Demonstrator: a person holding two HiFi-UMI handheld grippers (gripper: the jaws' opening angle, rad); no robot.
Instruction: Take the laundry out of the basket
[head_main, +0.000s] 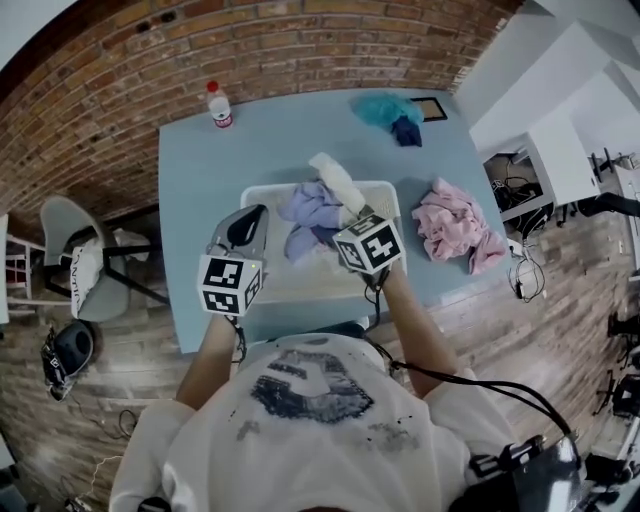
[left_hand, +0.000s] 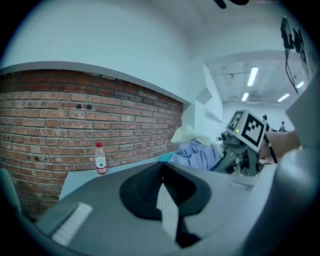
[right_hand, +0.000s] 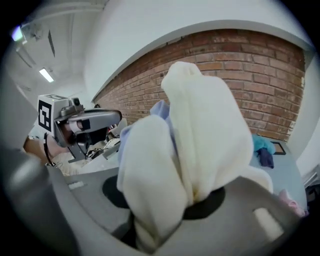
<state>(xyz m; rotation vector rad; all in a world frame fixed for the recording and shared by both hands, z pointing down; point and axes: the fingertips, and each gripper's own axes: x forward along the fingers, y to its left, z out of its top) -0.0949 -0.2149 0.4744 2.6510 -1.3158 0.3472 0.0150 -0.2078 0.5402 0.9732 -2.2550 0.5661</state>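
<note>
A white laundry basket (head_main: 262, 192) stands on the light blue table (head_main: 200, 200) in front of me. A lavender garment (head_main: 310, 212) lies in it, also seen in the left gripper view (left_hand: 197, 152). My right gripper (head_main: 357, 212) is over the basket's right side, shut on a cream cloth (head_main: 335, 178) that sticks up out of its jaws. That cream cloth (right_hand: 200, 135) fills the right gripper view. My left gripper (head_main: 248, 222) hovers at the basket's left end, jaws together with nothing in them (left_hand: 165, 200).
A pink garment (head_main: 455, 228) lies on the table to the right of the basket. A teal cloth (head_main: 383, 107) and a dark blue one (head_main: 406, 130) sit at the far right corner. A water bottle (head_main: 218, 105) stands at the back left. A chair (head_main: 70, 235) is left of the table.
</note>
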